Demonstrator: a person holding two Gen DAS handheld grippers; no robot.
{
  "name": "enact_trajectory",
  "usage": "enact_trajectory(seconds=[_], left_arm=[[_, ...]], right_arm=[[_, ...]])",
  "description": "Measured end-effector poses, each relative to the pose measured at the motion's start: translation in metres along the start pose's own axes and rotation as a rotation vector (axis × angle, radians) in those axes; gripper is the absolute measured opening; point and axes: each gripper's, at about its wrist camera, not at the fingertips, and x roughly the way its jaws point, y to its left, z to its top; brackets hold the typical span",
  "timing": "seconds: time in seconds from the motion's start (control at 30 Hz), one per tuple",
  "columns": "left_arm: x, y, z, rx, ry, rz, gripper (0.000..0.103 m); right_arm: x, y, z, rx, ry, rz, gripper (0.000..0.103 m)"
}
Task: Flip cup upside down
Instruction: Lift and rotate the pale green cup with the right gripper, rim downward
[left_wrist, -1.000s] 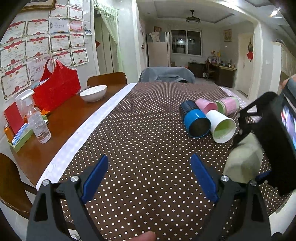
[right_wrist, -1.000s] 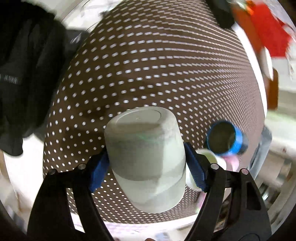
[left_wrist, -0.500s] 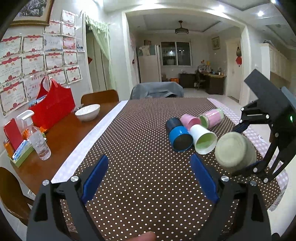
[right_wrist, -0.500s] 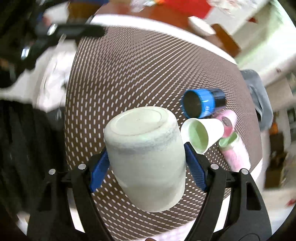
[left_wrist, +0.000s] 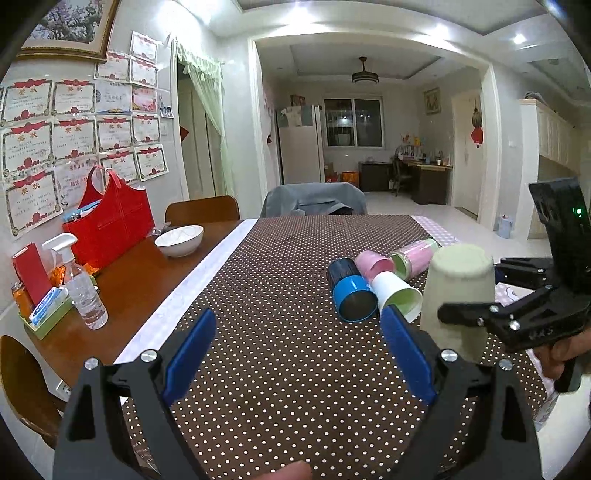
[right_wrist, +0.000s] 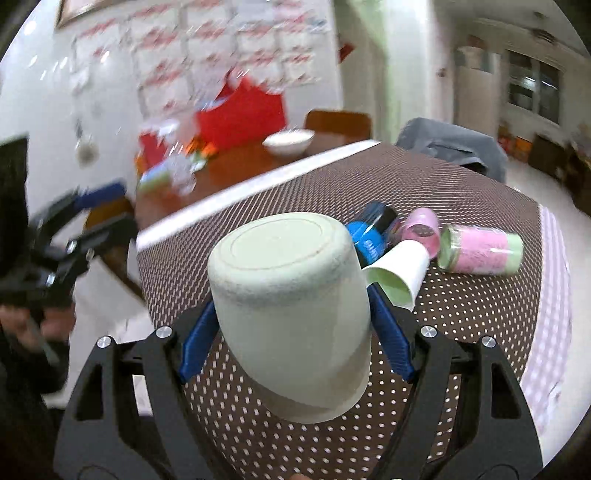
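Observation:
My right gripper (right_wrist: 293, 332) is shut on a pale green cup (right_wrist: 291, 295), held upside down with its flat base up, just above the brown dotted tablecloth (right_wrist: 480, 314). The same cup shows in the left wrist view (left_wrist: 458, 291) at the right, with the right gripper (left_wrist: 517, 317) clamped on it. My left gripper (left_wrist: 295, 354) is open and empty over the near middle of the tablecloth (left_wrist: 277, 295), well left of the cup.
Several cups lie on their sides behind the held cup: a blue one (left_wrist: 351, 295), a white one (left_wrist: 397, 299), a small pink one (left_wrist: 373, 264) and a pink-green one (left_wrist: 413, 256). A white bowl (left_wrist: 179, 240), spray bottle (left_wrist: 83, 291) and red bag (left_wrist: 110, 225) stand at left.
The right gripper has turned the pale green cup from tilted sideways to base-up and brought it down toward the cloth. The left gripper has stayed open, tilting up a little.

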Motion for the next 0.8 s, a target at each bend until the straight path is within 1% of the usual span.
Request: enact_trajectory(seconds=[0.07,0.17,0.23,0.3,0.37,0.43,0.63,0.8], left_arm=[[-0.001,-0.001,0.001,-0.002,-0.002,-0.001,0.089],[-0.003,-0.001,0.001,-0.005,-0.006,-0.004,0.089],[-0.003,-0.001,0.001,-0.006,-0.007,-0.004,0.089],[-0.003,-0.002,0.001,-0.011,-0.009,-0.004,0.089],[-0.003,-0.002,0.001,-0.015,-0.009,-0.004,0.089],[-0.003,-0.002,0.000,-0.019,-0.007,-0.004,0.089],[-0.002,-0.002,-0.001,-0.019,-0.002,-0.003,0.089],[0.001,-0.003,-0.004,-0.019,0.007,-0.002,0.089]], right_arm=[[-0.004,-0.001,-0.004,0.049,-0.065,-0.022,0.076],[-0.007,-0.004,-0.008,0.086,-0.135,-0.054,0.076],[-0.006,-0.006,-0.009,0.094,-0.162,-0.090,0.076],[-0.004,-0.008,-0.011,0.111,-0.181,-0.105,0.076],[0.000,-0.008,-0.015,0.108,-0.187,-0.130,0.076],[0.006,-0.006,-0.022,0.111,-0.180,-0.135,0.076],[0.029,-0.001,-0.036,0.110,-0.139,-0.189,0.076],[0.041,0.000,-0.044,0.117,-0.111,-0.213,0.076]])
